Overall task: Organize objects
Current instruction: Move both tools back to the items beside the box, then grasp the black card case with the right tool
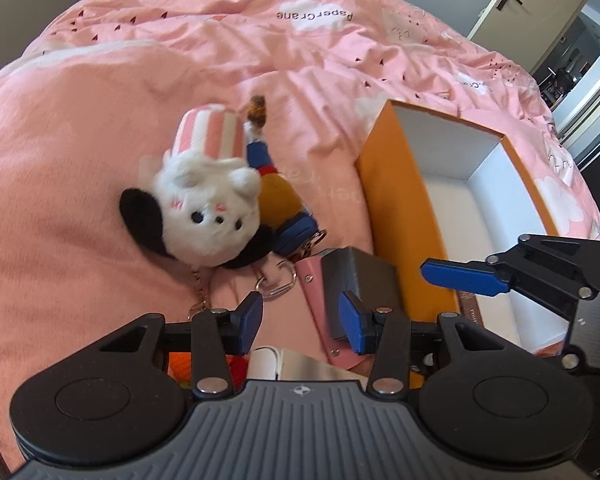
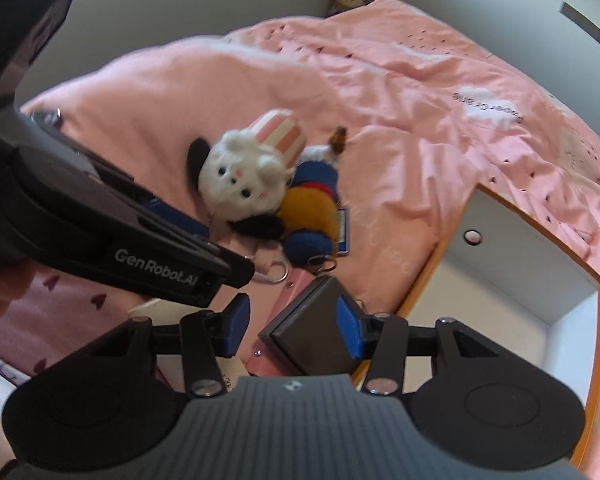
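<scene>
Low in both views, the left gripper [image 1: 300, 320] and the right gripper [image 2: 294, 326] stand half spread, grasping nothing, near the grey box [image 1: 356, 280] beside the orange box [image 1: 396, 200].

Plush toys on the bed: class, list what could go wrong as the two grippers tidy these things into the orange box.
1. The white plush lies over the yellow-and-blue plush, with their metal clips close together. Lifting one may drag the other.
2. The left gripper and right gripper are close together and could collide.
3. The grey block rests tilted on a pink case and might slide off.
</scene>
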{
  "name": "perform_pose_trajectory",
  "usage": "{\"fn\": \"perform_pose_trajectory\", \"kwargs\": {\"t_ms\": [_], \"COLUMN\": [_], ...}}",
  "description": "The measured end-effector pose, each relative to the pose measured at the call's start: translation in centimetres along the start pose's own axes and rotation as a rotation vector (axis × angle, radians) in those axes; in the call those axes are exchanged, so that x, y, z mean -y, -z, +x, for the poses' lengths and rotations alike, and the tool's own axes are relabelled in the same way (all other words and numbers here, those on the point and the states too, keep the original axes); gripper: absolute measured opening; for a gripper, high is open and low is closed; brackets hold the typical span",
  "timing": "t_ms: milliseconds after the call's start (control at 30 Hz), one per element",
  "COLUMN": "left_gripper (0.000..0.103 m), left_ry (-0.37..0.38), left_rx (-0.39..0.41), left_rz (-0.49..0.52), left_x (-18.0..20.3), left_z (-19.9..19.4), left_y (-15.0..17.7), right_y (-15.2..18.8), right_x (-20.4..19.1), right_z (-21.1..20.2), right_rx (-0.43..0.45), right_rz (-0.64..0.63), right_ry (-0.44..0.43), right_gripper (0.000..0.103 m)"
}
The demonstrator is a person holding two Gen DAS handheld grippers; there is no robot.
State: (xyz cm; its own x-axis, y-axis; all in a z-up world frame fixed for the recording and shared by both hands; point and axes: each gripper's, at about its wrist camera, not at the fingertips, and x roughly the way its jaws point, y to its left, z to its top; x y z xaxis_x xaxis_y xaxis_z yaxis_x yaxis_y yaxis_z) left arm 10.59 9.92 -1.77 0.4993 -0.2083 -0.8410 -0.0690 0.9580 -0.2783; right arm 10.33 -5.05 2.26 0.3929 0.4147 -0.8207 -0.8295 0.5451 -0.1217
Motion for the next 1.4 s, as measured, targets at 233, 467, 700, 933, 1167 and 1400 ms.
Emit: {"fn": "perform_pose_trajectory", "kwargs": {"t_ms": [233, 467, 700, 933, 1167, 1400], "left_gripper": [0.052, 0.052, 0.052, 0.05, 0.05, 0.05], "left_ry": [-0.024, -0.016, -0.004, -0.006, 0.005, 0.078], "left_rx": [-0.02, -0.024, -0.023, -0.023, -0.01, 0.008], "left_rz": [-0.034, -0.044, -0.063, -0.066, -0.054, -0.096], "left_x": [-1.7, -2.4, -3.1, -3.2, -3.1, -3.9], "left_z": [1.1, 1.4, 1.7, 1.7, 1.1, 0.1], "left_y": [0.7, 0.9, 1.0, 1.0, 0.9, 0.2], "right_y": [-0.7, -0.8, -0.8, -0.8, -1.0, -2.4], "right_x": [-1.1, -1.6, -1.8, -1.8, -0.9, 1.2], "right_z": [3.8, 6.7, 8.4, 8.8, 6.8, 3.3], "right_rx": [-0.122, -0.217, -0.267, -0.252, -0.206, -0.117], "right_rz": [-0.1, -0.147, -0.142, -0.15, -0.104, -0.027], "right_ry": [0.049, 0.084, 0.099, 0.121, 0.085, 0.043], "right_gripper": [0.054, 0.062, 0.071, 0.068, 0.054, 0.041]}}
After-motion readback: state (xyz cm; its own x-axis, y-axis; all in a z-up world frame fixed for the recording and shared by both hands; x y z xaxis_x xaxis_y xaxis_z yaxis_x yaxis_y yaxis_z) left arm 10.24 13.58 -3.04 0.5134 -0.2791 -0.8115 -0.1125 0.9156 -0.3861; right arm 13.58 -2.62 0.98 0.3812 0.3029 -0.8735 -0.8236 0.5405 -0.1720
